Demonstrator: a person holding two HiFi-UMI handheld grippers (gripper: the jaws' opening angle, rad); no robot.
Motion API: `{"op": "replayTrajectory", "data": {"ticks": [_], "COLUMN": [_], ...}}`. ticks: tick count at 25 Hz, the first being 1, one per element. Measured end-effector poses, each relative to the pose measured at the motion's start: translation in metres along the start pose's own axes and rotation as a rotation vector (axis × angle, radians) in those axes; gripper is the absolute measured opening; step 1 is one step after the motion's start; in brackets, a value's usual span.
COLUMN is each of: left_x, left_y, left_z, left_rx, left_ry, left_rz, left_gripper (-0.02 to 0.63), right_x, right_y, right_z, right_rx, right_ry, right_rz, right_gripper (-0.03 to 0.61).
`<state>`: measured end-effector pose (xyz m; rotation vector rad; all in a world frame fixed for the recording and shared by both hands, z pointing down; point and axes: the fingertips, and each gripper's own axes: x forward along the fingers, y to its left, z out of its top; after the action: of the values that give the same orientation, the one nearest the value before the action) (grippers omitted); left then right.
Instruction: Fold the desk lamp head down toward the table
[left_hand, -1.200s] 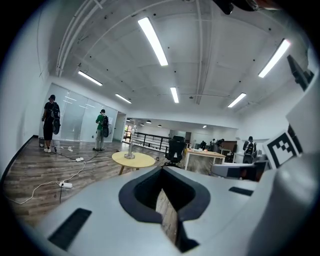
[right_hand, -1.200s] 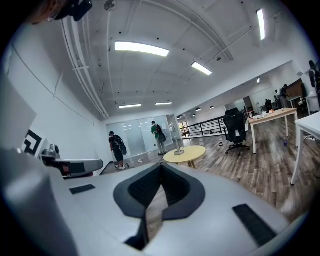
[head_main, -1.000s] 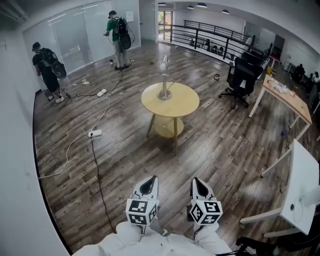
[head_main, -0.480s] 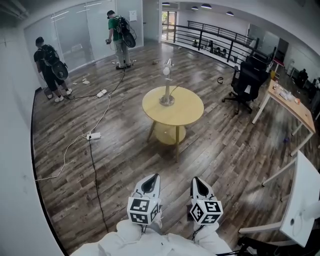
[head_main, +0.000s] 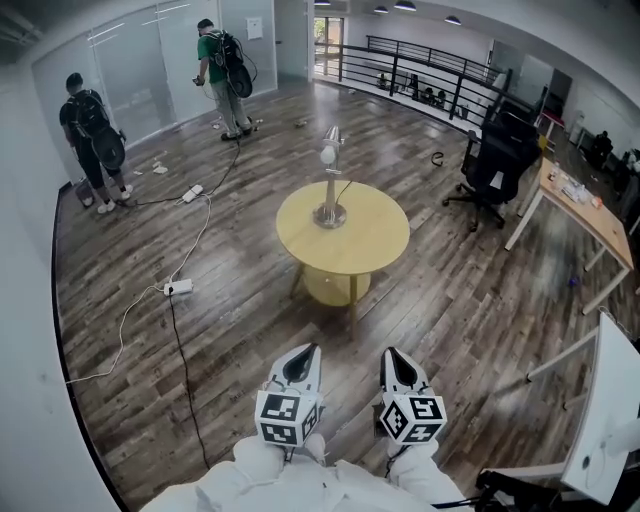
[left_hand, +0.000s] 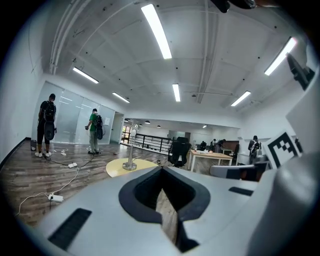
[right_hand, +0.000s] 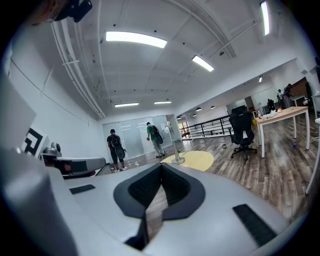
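A silver desk lamp (head_main: 329, 186) stands upright on a round yellow table (head_main: 372, 245) in the middle of the room, its head (head_main: 330, 142) raised. Both grippers are held side by side low in the head view, well short of the table. My left gripper (head_main: 298, 366) is shut with nothing in it, and so is my right gripper (head_main: 397, 366). In the left gripper view the lamp (left_hand: 131, 159) and table (left_hand: 118, 167) lie far ahead beyond the left gripper (left_hand: 162, 189). The right gripper view shows the lamp (right_hand: 175, 148) on the table (right_hand: 199, 160) past the right gripper (right_hand: 159, 184).
A black office chair (head_main: 496, 158) and a wooden desk (head_main: 582, 206) stand at the right, and a white table (head_main: 610, 400) is at the near right. Cables and a power strip (head_main: 178, 288) lie on the wood floor at the left. Two people (head_main: 88, 128) (head_main: 218, 62) stand by the far glass wall.
The table and lamp have come nearer in the head view as I walk toward them. Both grippers keep their places in the view and stay shut.
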<state>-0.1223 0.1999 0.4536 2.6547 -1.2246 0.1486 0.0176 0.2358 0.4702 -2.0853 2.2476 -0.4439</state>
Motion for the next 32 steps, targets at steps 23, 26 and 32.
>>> {"op": "replayTrajectory", "data": {"ticks": [23,26,32], "left_x": [0.209,0.250,0.358], "left_y": [0.107,0.123,0.141], "left_z": [0.020,0.024,0.063], "left_rx": [0.003,-0.002,0.008], "left_ry": [0.069,0.077,0.044], "left_rz": [0.026,0.071,0.115], "left_gripper": [0.000,0.000,0.000], "right_x": [0.226,0.271,0.376], "right_y": [-0.086,-0.103,-0.146], "right_z": [0.036,0.045,0.092], "right_rx": [0.031,0.020,-0.032], "right_ry": [-0.013,-0.005,-0.022], "right_rz": [-0.024,0.020,0.111], "right_gripper": [0.012,0.012,0.012]}}
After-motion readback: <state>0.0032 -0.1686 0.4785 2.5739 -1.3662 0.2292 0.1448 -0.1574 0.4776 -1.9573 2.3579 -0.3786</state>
